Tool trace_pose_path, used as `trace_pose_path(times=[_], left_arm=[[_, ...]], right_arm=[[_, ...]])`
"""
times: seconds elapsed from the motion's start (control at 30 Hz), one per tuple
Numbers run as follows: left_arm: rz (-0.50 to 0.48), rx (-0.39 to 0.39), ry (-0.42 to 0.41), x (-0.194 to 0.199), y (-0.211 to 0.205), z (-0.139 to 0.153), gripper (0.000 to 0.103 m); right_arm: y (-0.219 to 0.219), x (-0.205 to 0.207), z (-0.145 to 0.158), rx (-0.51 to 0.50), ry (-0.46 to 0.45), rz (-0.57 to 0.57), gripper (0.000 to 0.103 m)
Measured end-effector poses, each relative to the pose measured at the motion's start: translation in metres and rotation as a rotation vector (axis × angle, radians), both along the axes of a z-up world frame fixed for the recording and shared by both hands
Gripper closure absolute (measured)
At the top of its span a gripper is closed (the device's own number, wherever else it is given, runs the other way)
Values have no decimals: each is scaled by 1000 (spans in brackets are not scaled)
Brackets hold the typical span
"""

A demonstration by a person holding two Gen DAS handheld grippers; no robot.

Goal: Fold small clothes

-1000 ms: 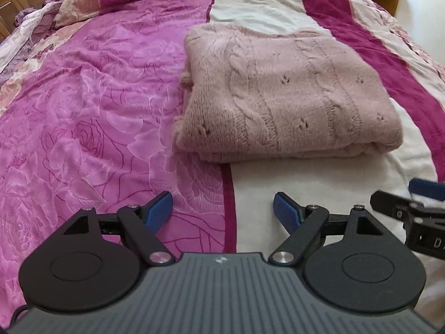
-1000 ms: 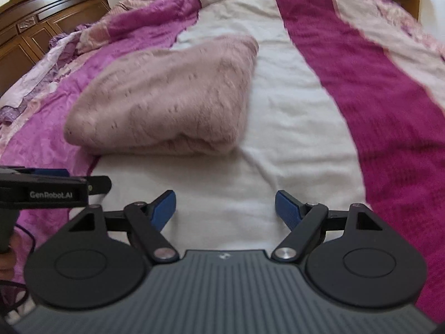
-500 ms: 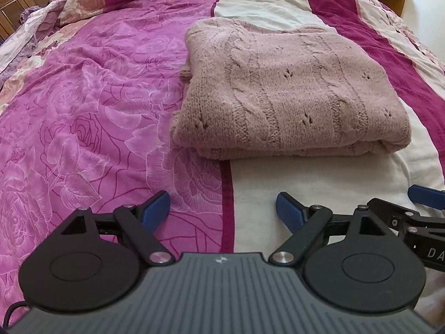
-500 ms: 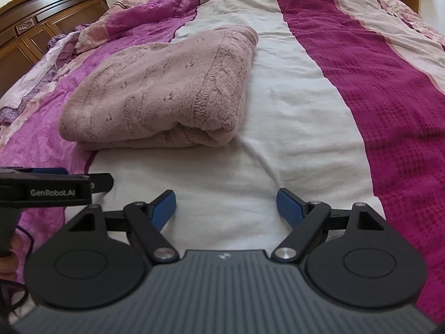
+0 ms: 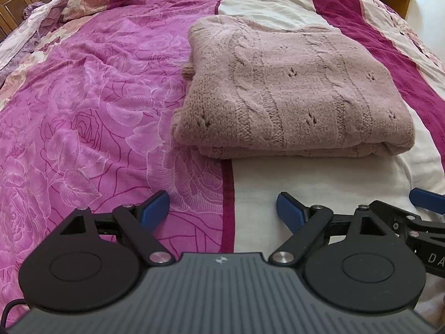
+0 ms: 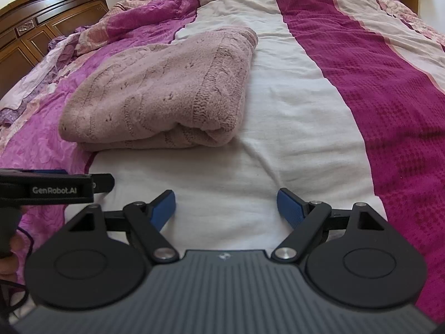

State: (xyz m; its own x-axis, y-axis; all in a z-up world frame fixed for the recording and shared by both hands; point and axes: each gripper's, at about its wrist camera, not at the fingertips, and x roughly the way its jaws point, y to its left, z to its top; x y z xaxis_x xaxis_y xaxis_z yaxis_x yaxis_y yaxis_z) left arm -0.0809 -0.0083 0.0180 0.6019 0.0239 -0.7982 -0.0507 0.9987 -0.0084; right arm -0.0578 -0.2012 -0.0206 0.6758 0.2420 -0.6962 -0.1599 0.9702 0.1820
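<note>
From the left wrist, the left gripper [image 5: 222, 206] is seen spread wide and empty above the striped pink, white and magenta bedspread [image 5: 83, 111]; the folded dusty-pink cable-knit sweater [image 5: 292, 94] lies ahead, untouched. From the right wrist, the right gripper [image 6: 226, 203] is likewise spread, empty. The sweater's far edge is hidden by its own bulk.

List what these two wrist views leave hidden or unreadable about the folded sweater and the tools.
- Sweater underside and inner layers: both views, covered by its own top fold.
- Sleeves and collar: tucked inside or behind, neither view shows them.
- Right tool in the left wrist view: cut off by the right edge, its lettering partly lost.
- Left tool in the right wrist view: cut off by the left edge.
</note>
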Motion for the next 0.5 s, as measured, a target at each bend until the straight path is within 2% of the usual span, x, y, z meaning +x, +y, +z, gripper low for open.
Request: trace_pose_path(times=[0.5], left_arm=[[-1, 3, 1, 1, 0, -1, 14]], right_arm=[[1, 0, 0, -6, -2, 1, 19]])
